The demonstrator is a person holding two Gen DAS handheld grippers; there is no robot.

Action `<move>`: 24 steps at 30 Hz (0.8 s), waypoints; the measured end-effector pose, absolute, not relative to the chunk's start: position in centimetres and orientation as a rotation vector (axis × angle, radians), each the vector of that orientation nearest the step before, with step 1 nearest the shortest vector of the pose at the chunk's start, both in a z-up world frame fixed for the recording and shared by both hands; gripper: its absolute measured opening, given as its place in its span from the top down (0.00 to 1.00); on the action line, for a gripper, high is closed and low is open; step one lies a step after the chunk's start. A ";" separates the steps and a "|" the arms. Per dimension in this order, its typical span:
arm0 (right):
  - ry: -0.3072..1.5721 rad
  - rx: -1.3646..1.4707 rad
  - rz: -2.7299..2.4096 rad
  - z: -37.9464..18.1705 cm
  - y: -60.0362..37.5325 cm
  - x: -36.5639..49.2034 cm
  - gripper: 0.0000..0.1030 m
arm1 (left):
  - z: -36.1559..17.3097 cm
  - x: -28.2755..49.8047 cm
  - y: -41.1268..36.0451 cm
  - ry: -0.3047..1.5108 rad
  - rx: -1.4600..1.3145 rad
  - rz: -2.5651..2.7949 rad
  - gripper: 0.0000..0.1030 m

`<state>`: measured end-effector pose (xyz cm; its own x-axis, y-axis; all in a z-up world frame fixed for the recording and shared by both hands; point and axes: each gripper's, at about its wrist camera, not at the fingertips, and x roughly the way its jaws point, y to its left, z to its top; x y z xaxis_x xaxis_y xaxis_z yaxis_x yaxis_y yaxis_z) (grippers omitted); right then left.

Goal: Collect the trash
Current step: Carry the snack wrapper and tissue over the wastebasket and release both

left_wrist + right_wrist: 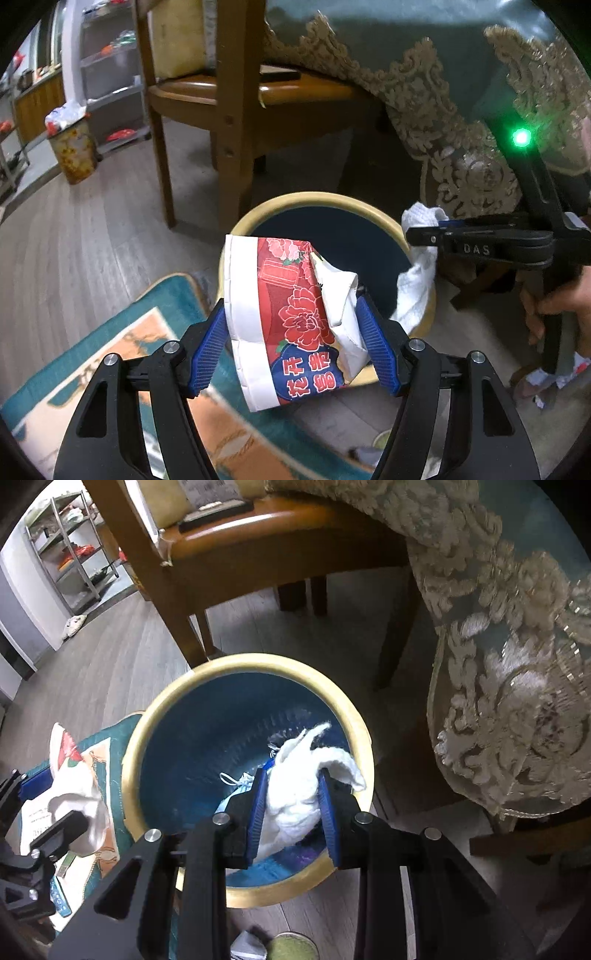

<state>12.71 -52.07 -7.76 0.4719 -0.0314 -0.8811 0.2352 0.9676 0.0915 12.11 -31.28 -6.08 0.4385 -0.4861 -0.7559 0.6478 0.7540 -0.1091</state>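
1. Grey wood-plank floor [92, 236], wooden chair [229, 110] at top centre, lace-edged green tablecloth [424, 74] hanging at upper right, teal patterned rug [122, 369] lower left.
2. Trash bin [155, 716], gold rim and dark blue inside, sits on the floor at frame centre in both views, partly on the rug's edge.
3. My left tool [291, 343] is pinching a crumpled red-and-white printed paper carton [291, 317]; both blue pads press its sides. The carton hangs over the bin's near-left rim.
4. My right tool [291, 812] is pinching a wad of white tissue [299, 794], jaws narrow, pads squeezing it. In the right wrist view it sits over the bin's mouth, right of centre.
5. Left wrist view shows the right tool [421, 236] coming in from the right edge, tissue draped over the bin's right rim.
6. Some white and blue scraps already lie at the bin's bottom; can't tell what they are.
7. Second bin [74, 147], full, far upper left by metal shelves [110, 74].
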 end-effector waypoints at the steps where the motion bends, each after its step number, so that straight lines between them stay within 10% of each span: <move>1: 1.070 0.211 -0.165 -7.9 -52.0 12.8 0.73 | -6.4 12.3 -31.8 0.865 0.214 -0.709 0.32; 19: 1.017 0.205 -0.191 -7.5 -51.7 13.5 0.72 | -8.8 13.1 -34.2 0.819 0.298 -0.697 0.31; 24: 1.003 0.197 -0.196 -7.4 -51.7 13.1 0.55 | -8.7 13.1 -33.9 0.826 0.294 -0.699 0.28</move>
<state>13.08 -51.73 -7.37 0.5235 -0.0725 -0.8489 0.2526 0.9648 0.0734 13.13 -33.93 -8.72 0.4738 -0.4522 -0.7557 0.6703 0.7417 -0.0235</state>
